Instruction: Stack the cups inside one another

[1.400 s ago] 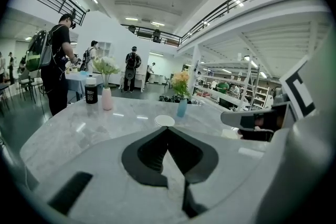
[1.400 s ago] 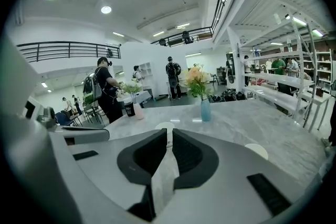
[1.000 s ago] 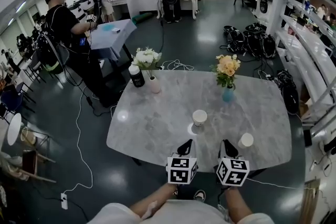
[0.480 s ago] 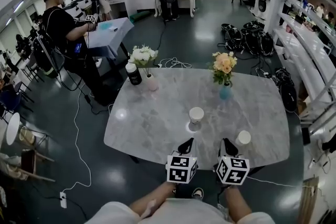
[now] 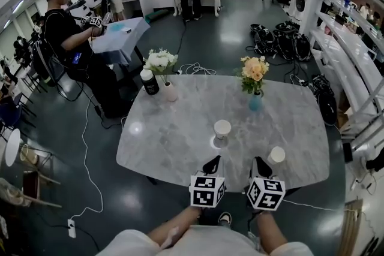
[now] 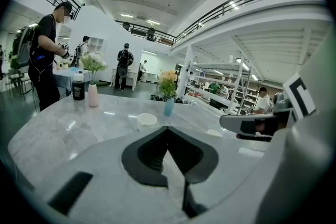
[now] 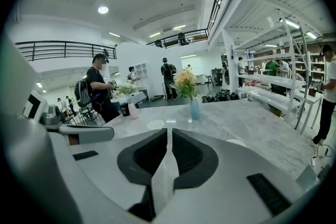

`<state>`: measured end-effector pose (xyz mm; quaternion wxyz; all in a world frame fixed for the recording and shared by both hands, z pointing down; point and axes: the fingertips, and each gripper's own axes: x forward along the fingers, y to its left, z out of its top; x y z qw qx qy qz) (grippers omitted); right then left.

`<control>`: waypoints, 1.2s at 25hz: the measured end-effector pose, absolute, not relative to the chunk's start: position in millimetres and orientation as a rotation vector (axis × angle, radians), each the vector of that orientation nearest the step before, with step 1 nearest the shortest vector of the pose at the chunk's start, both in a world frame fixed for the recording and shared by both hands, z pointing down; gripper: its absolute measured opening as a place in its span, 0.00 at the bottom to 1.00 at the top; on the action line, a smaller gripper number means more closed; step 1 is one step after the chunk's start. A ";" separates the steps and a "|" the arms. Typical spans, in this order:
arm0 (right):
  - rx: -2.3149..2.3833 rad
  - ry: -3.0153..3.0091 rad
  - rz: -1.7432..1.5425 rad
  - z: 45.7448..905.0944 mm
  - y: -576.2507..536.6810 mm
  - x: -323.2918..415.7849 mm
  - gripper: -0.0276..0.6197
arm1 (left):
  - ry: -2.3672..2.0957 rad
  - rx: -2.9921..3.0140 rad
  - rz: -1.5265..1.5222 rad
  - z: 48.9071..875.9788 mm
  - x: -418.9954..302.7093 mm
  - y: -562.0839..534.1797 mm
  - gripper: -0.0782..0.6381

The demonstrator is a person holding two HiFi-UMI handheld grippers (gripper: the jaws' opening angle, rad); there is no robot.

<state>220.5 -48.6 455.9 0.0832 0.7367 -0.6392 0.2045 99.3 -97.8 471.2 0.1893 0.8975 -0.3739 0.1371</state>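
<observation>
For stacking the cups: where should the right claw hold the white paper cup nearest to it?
Pinch the small white paper cup across its side wall below the rim, from the near side, probably. It stands upright, mouth up, alone beside the right claw.

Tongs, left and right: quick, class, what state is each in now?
Left tongs: closed, holding nothing.
Right tongs: nearly closed, holding nothing.

Near left of the table (image 5: 150, 147) lies open; middle cup (image 5: 222, 129) and near-right cup (image 5: 276, 154) stand ahead; pale vase (image 5: 170, 92), blue vase (image 5: 255, 102), black bottle (image 5: 148, 82) line the far side
</observation>
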 end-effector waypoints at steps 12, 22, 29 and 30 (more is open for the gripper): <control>2.262 -1.873 0.652 462.0 -36.6 233.7 0.09 | -0.980 2.541 0.425 479.9 114.0 -92.2 0.10; 2.375 -1.721 0.739 486.2 -2.4 275.3 0.09 | -0.860 2.570 0.514 500.8 148.3 -76.4 0.10; 2.429 -1.613 0.799 506.1 16.4 305.0 0.09 | -0.762 2.567 0.592 523.7 177.7 -63.3 0.10; 2.434 -1.602 0.805 508.6 18.4 309.1 0.09 | -0.748 2.568 0.601 526.7 182.9 -61.1 0.10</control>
